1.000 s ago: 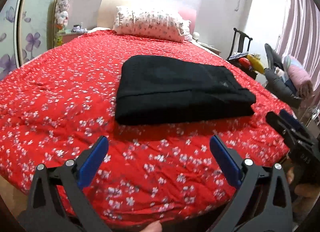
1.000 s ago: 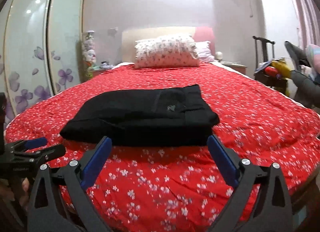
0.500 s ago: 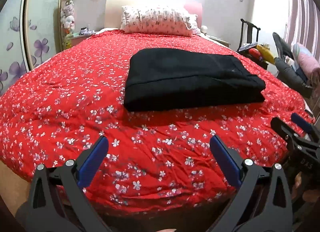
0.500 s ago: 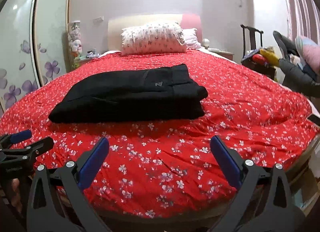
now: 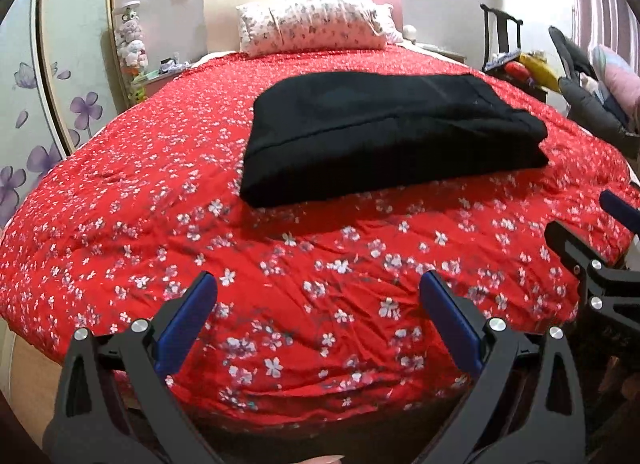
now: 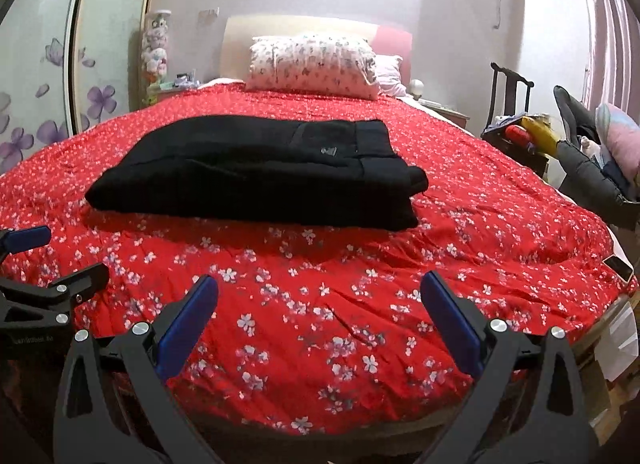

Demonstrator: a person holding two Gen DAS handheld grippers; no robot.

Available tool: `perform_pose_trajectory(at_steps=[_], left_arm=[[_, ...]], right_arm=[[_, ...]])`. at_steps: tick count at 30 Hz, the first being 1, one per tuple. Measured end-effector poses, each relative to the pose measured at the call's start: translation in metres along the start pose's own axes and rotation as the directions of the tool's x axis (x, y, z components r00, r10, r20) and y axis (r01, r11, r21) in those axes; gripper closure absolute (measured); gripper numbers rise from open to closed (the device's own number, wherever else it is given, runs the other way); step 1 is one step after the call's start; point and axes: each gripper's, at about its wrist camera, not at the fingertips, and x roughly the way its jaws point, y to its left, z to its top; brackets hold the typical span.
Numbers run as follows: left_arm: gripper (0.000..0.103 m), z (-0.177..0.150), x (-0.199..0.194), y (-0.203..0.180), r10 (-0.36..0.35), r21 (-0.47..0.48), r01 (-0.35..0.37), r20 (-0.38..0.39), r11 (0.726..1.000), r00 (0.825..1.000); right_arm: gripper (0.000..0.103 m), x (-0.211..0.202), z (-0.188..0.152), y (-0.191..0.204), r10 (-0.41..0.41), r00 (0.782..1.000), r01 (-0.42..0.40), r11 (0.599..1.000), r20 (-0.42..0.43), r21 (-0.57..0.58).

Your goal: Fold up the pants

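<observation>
The black pants (image 6: 260, 167) lie folded into a compact stack on the red floral bedspread (image 5: 320, 284), well short of the pillow (image 6: 312, 63). The left gripper (image 5: 316, 304) and right gripper (image 6: 318, 306) hover near the foot edge, well apart from the pants, jaws spread wide and empty. Judgement: folding appears complete; good practice is to leave the stack undisturbed (edges look square). A small pale logo sits on the top layer; its text is unreadable.

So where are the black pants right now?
The folded black pants lie mid-bed on the red floral bedspread, ahead of both open grippers and short of the floral pillow.
</observation>
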Motion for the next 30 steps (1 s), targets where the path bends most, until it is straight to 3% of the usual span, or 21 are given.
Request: perform_pose_trajectory(at_steps=[5,30], left_arm=[[0.002,-0.001,0.002,-0.005,0.004,0.026,-0.004,-0.010,1.000,1.000],[0.002,-0.007,-0.001,-0.035,0.018,0.136,-0.021,0.018,0.990,1.000]], right_arm=[[0.001,0.006,-0.003,0.002,-0.004,0.999,0.004,1.000,-0.036,-0.008],[0.001,0.010,-0.005,0.000,-0.015,0.998,0.014,1.000,-0.055,-0.010]])
